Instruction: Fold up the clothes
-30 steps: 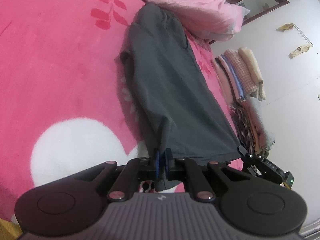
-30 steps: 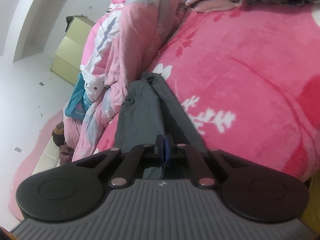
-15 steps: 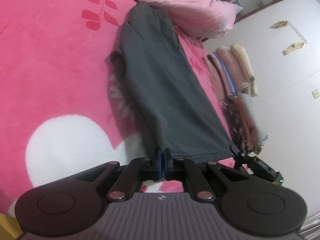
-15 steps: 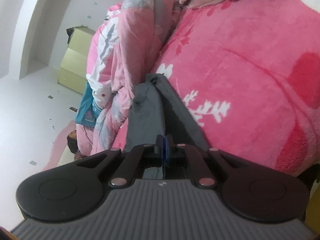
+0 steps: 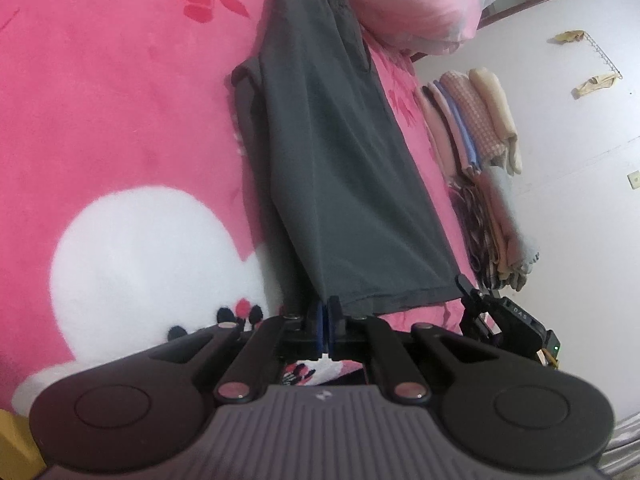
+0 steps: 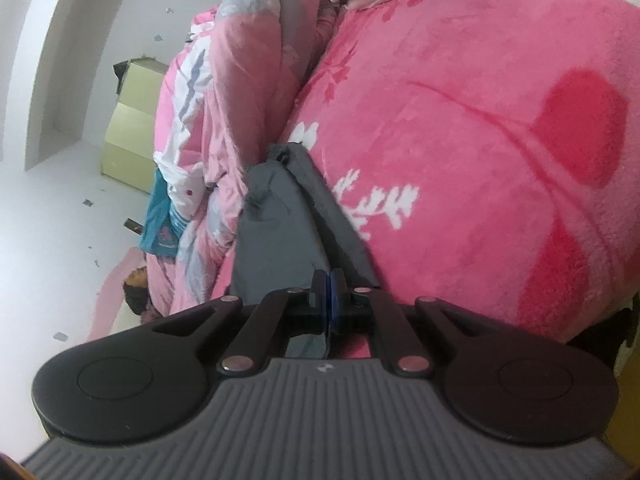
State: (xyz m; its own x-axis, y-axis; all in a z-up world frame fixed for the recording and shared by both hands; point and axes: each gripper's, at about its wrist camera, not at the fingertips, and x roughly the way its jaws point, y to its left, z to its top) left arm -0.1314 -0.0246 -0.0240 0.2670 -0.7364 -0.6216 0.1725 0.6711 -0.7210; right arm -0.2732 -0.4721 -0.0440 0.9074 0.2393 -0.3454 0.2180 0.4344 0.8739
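While my left gripper (image 5: 325, 312) stays clamped on one bottom corner of the dark grey cotton trousers (image 5: 332, 152), its blue pads pressed together over the hem, my right gripper (image 6: 330, 292) pinches the other bottom corner just as tightly. I see the garment stretched lengthwise over the fuzzy pink blanket with white heart and red leaf prints (image 5: 120, 100), with the waistband end lying against the rumpled pale pink quilt (image 5: 400, 4) at the far side. From the right wrist view the cloth rises in a taut ridge from the pads toward that quilt (image 6: 224, 92).

Compared with a second ago, both clamps have not let go. In the left view the trousers sit a little further left and look flatter, and the loose tail of fabric that hung below the pads is gone from sight. In the right view the scene has rolled slightly, and the fabric near the far end has bunched into a small hump. The stack of folded pastel towels (image 5: 476, 128) hangs beside the bed by the white wall.
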